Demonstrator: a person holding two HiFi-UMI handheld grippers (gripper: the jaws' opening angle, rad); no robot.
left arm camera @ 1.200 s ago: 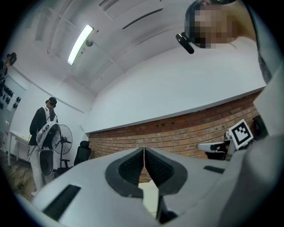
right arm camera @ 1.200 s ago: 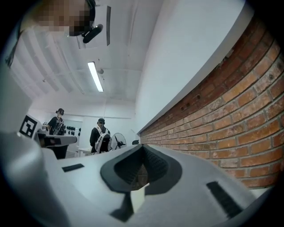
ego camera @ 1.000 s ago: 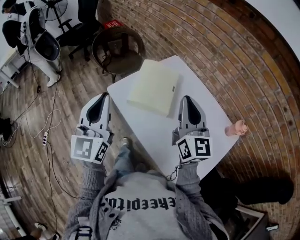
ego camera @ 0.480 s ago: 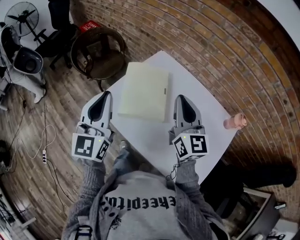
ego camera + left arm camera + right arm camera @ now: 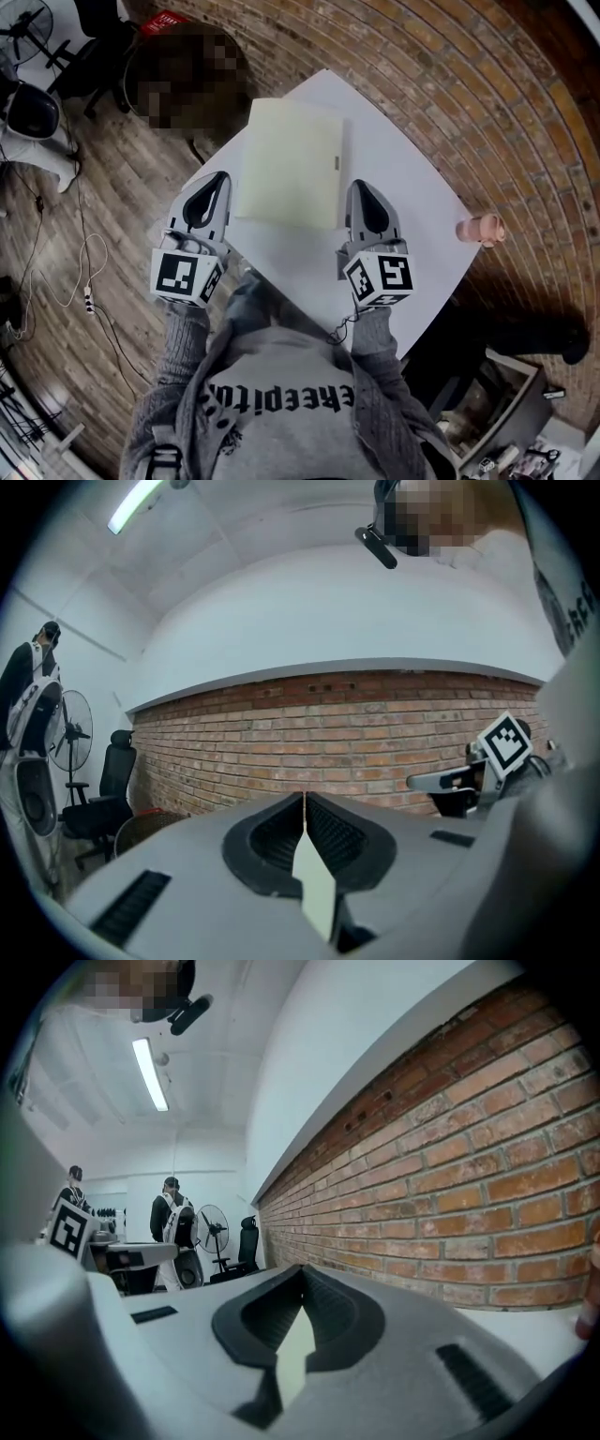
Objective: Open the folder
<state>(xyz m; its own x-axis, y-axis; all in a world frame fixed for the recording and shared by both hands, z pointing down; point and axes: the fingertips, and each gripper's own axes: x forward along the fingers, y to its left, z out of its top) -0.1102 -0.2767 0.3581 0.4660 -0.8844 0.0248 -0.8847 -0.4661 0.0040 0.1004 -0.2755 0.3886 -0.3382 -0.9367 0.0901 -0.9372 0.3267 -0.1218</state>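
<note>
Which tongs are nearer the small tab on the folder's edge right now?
Right. The right tongs sit just beside the folder on its tab side, jaws shut. The left tongs sit off the opposite edge, with the whole folder between them and the tab.

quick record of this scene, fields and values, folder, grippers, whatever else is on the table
folder: pale yellow, closed, lying flat on the table
table: white, brick floor around it
left gripper: jaws together, empty, beside the folder's near left corner
right gripper: jaws together, empty, beside the folder's near right corner
pink object: at the table's right edge, apart from the folder; too small to identify
task state: folder not yet opened, neither gripper holds it
</note>
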